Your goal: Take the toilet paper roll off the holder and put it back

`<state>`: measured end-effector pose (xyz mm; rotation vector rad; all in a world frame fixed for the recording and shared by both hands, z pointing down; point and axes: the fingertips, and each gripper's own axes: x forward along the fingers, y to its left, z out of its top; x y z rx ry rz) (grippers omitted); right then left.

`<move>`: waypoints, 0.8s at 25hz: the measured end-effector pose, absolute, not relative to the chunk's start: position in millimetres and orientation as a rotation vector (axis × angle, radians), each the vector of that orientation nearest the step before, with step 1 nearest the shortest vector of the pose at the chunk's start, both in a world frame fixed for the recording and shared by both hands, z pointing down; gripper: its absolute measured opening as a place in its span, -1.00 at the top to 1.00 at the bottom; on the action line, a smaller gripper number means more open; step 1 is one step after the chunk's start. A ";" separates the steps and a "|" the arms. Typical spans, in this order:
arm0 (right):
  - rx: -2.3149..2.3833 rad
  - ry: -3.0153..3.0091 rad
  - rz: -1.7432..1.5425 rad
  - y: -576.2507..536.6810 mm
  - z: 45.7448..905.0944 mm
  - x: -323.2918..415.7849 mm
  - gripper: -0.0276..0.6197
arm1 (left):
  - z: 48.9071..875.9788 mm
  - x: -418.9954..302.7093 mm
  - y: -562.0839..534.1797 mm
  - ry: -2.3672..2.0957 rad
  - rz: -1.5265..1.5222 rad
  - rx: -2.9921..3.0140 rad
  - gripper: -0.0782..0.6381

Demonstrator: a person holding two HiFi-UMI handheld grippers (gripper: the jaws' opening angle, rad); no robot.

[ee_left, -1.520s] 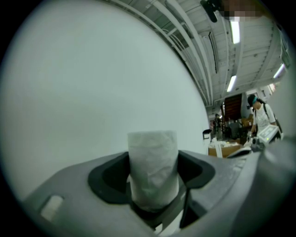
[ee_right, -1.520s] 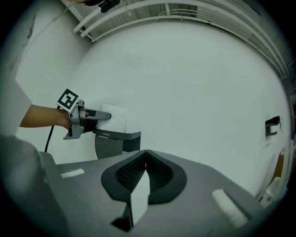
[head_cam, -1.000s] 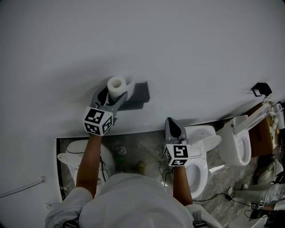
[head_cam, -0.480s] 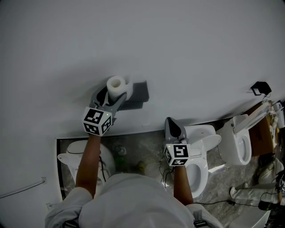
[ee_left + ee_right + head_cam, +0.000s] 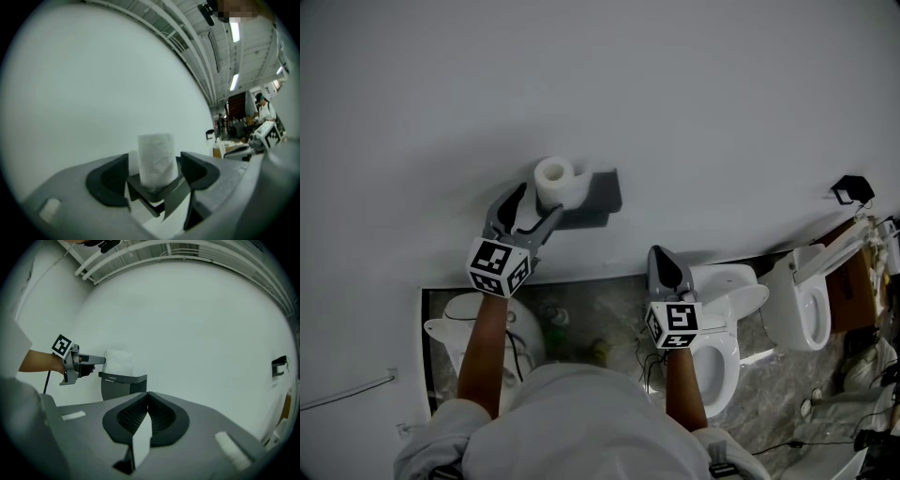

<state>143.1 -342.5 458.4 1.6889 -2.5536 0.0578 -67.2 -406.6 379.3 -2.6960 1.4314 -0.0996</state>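
Note:
A white toilet paper roll stands upright on a dark grey holder fixed to the white wall. My left gripper sits just below and left of the roll. Its jaws are opening, and its pads are apart from the paper. In the left gripper view the roll rises from the holder just beyond the spread jaws of the left gripper. My right gripper hangs lower right, shut and empty. In the right gripper view, past the right gripper, are the roll, the holder and the left gripper.
White toilets stand below on the marbled floor: one under the right gripper, one further right, one at the left. A small black fixture sticks out of the wall at far right. Bottles stand on the floor.
The left gripper has let go of the roll and drawn back down and left. The roll stays on the holder. The right gripper has not moved.

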 end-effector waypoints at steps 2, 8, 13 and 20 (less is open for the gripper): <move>1.678 -2.556 0.046 -341.6 457.1 138.2 0.91 | 377.5 -70.6 -399.3 1.432 -0.093 -2.690 -0.18; 1.657 -2.553 0.036 -338.7 457.5 129.2 0.91 | 382.3 -82.2 -372.0 1.443 -0.075 -2.672 -0.04; 1.649 -2.550 0.031 -339.9 458.0 123.7 0.91 | 397.9 -89.1 -354.9 1.450 -0.097 -2.683 0.06; 1.642 -2.553 0.019 -338.7 453.7 116.0 0.91 | 409.8 -102.2 -333.5 1.522 -0.064 -2.691 0.24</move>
